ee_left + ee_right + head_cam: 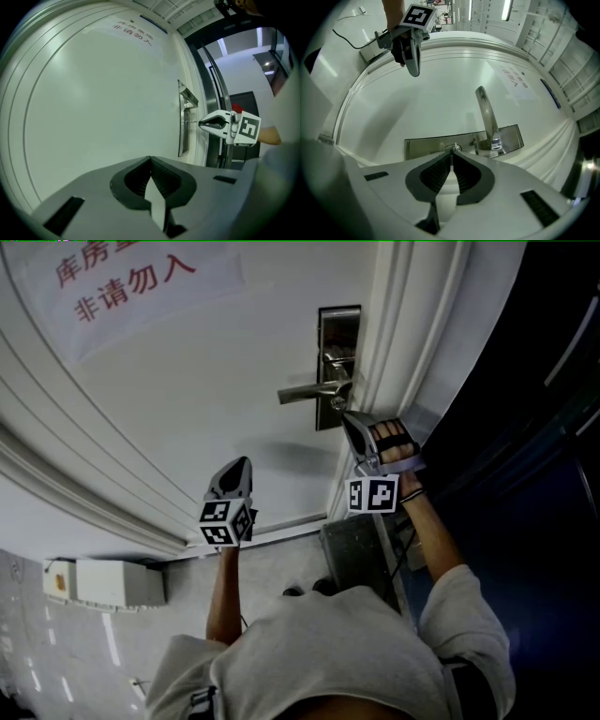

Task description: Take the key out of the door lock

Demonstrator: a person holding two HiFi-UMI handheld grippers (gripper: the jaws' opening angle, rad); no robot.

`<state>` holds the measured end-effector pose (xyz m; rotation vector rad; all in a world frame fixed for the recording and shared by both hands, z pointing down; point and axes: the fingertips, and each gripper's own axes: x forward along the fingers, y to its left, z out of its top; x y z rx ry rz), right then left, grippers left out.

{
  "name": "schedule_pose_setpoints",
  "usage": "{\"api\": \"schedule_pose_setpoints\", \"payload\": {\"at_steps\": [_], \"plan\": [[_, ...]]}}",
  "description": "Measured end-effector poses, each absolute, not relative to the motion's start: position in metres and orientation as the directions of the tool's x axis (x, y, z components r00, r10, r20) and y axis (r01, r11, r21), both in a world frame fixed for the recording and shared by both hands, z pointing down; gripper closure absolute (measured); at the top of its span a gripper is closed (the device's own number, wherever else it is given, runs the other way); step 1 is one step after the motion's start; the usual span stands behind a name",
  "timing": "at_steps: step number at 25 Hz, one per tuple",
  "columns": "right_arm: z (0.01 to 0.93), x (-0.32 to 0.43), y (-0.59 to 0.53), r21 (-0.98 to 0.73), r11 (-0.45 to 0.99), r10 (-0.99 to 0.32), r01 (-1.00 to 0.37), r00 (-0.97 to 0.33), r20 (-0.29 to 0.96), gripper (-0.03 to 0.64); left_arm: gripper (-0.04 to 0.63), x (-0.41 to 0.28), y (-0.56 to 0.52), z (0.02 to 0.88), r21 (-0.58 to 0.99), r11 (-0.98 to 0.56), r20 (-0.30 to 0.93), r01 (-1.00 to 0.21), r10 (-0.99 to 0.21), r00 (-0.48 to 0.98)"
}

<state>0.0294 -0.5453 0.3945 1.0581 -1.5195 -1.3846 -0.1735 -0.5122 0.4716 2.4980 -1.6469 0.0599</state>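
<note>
A steel lock plate (337, 343) with a lever handle (309, 393) sits on the white door (216, 381). My right gripper (452, 154) is shut on a thin key (454, 147), whose blade still reaches the keyhole (453, 150) below the handle (486, 112). In the left gripper view the key (190, 122) spans the short gap between the plate (182, 117) and the right gripper (201, 123). My left gripper (150, 160) is shut on nothing and hangs off the door, left of and below the lock (240, 463).
A paper sign with red characters (122, 282) is stuck high on the door. The white door frame (412, 334) runs just right of the lock, with a dark panel (544, 446) beyond it. A white box (108, 582) and a grey box (356, 549) lie lower down.
</note>
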Motion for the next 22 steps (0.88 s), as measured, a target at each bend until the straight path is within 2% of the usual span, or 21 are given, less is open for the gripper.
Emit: {"api": "schedule_pose_setpoints", "payload": {"at_steps": [3, 5, 7, 17, 22], "plan": [[0.398, 0.027, -0.545, 0.997, 0.057, -0.943, -0.043, -0.331, 0.039, 0.572, 0.577, -0.171, -0.513, 0.472, 0.091, -0.393, 0.119, -0.915, -0.908, 0.402], [0.401, 0.026, -0.546, 0.997, 0.064, -0.942, -0.034, -0.333, 0.049, 0.463, 0.577, -0.172, -0.512, 0.472, 0.088, -0.392, 0.121, -0.916, -0.908, 0.400], [0.401, 0.025, -0.549, 0.998, 0.060, -0.944, -0.027, -0.327, 0.048, 0.411, 0.577, -0.175, -0.512, 0.473, 0.089, -0.389, 0.123, -0.917, -0.909, 0.398], [0.396, 0.021, -0.571, 1.000, 0.017, -0.954, 0.017, -0.298, 0.022, 0.410, 0.577, -0.182, -0.512, 0.477, 0.093, -0.376, 0.130, -0.922, -0.913, 0.386], [0.393, 0.018, -0.579, 1.000, 0.010, -0.954, 0.022, -0.299, 0.016, 0.439, 0.577, -0.188, -0.513, 0.479, 0.097, -0.363, 0.131, -0.927, -0.918, 0.374]]}}
